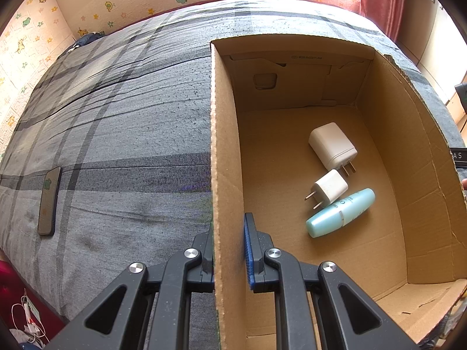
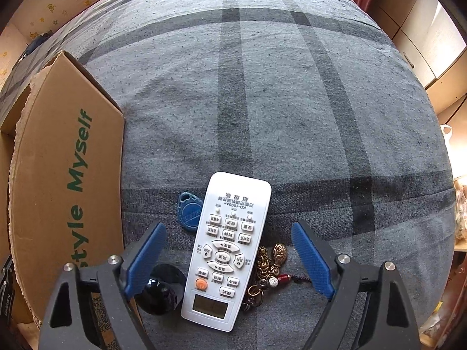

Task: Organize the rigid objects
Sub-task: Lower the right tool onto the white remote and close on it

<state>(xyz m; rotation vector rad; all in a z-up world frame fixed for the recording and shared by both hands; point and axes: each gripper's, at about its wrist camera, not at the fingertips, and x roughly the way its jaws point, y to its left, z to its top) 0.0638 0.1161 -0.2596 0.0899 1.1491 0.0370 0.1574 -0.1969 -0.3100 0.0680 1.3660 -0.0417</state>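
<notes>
An open cardboard box point(image 1: 224, 145) stands on a grey plaid bed. Inside lie a large white charger point(image 1: 331, 144), a small white charger point(image 1: 329, 189) and a teal tube point(image 1: 340, 213). My left gripper point(image 1: 229, 233) is shut on the box's left wall, one finger inside, one outside. In the right wrist view, my right gripper point(image 2: 229, 230) is open and straddles a white remote control point(image 2: 226, 248) on the bed. A blue key fob point(image 2: 188, 211) lies left of the remote, a brass keychain point(image 2: 268, 265) right of it, a black round object point(image 2: 162, 288) at its lower left.
A dark phone point(image 1: 49, 201) lies on the bed far left of the box. The box's printed outer side point(image 2: 67, 192) stands close to the left of my right gripper. Walls, a red curtain point(image 1: 382, 0) and cabinets point(image 2: 432, 46) surround the bed.
</notes>
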